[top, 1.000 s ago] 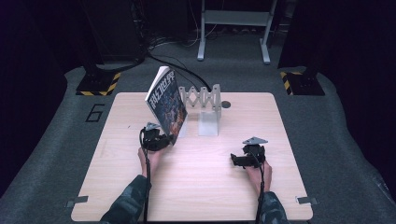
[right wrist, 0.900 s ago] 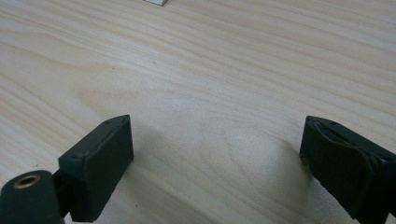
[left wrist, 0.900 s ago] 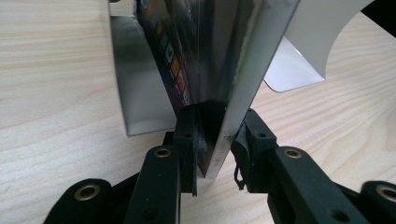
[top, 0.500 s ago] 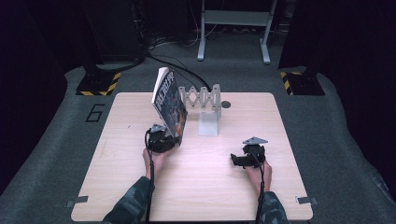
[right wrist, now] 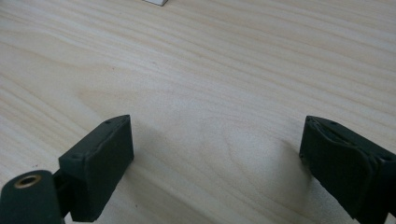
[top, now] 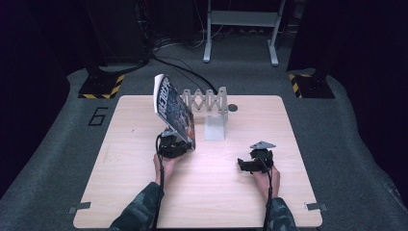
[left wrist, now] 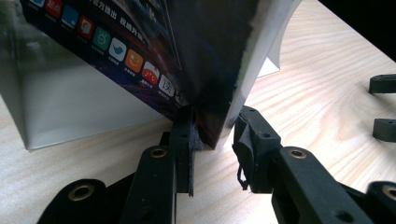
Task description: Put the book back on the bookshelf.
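Your left gripper (top: 177, 144) has the book (top: 174, 111) by its lower corner: in the left gripper view the jaws of the left gripper (left wrist: 214, 135) stand a narrow way apart with the book (left wrist: 205, 70) between them, its bottom edge sitting just above the table (left wrist: 303, 93). The left pad (left wrist: 189, 133) presses the dark cover, while the right pad (left wrist: 250, 135) lies at the spine edge (whether it truly touches there is hard to tell). Those jaws have just been opening a little, with the book between them. From your gripper the book rises upward and leans away to the left, its cover with the rows of coloured icons turned toward the white stand (top: 214, 127), which is just beyond and to the right of your left jaws. Behind that stand is the pale folding rack (top: 207, 100), with a small dark disc (top: 233, 107) beside it. Your right gripper (top: 250, 163) rests low over the bare table (top: 144, 202), well apart from the book; in the right gripper view its jaws gape wide with nothing between them but wood grain (right wrist: 215, 107).
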